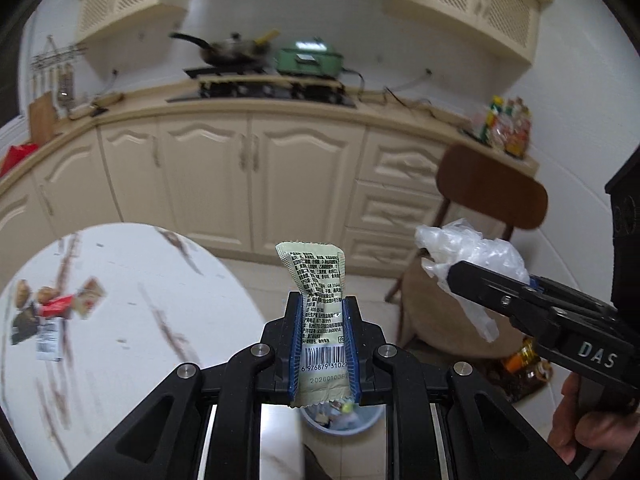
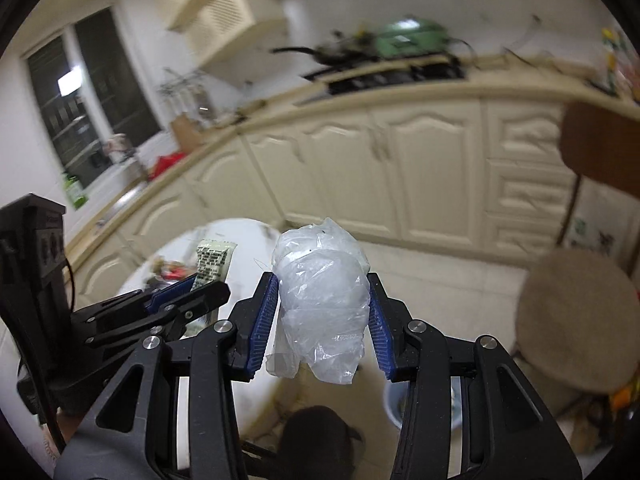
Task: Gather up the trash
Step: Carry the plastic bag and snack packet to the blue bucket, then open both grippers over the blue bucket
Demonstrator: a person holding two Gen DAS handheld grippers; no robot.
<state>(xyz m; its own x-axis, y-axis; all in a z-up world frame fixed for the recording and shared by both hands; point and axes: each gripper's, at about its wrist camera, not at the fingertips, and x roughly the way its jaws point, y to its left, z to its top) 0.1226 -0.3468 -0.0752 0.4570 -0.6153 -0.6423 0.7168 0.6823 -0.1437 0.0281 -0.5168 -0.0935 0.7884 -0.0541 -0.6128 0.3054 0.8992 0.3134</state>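
Wrappers lie in a loose heap on the round white table at the far left of the left wrist view, still to be gathered, near the table's left edge with bare marble between them and its right rim. Right of that, the left gripper is closed almost fully on a pale green sachet, pads pressing its two long edges; the sachet stands upright, long axis running along the fingers, its printed top well clear of the tips. Directly under those jaws, low in the frame, sits the blue-rimmed trash bin on the tiled floor, already holding scraps, so the drop looks to be nearly straight down from here. Further right, the right gripper stands partly open around a crumpled clear plastic bag, a bulky wad squeezed between its pads and bulging above them. In its own view the bin's rim shows below and slightly right of the jaws, so that arm seems to need a small shift. Both hands look about equally near. A brown chair stands close on the right, narrowing the room there; the floor toward the cabinets is open.
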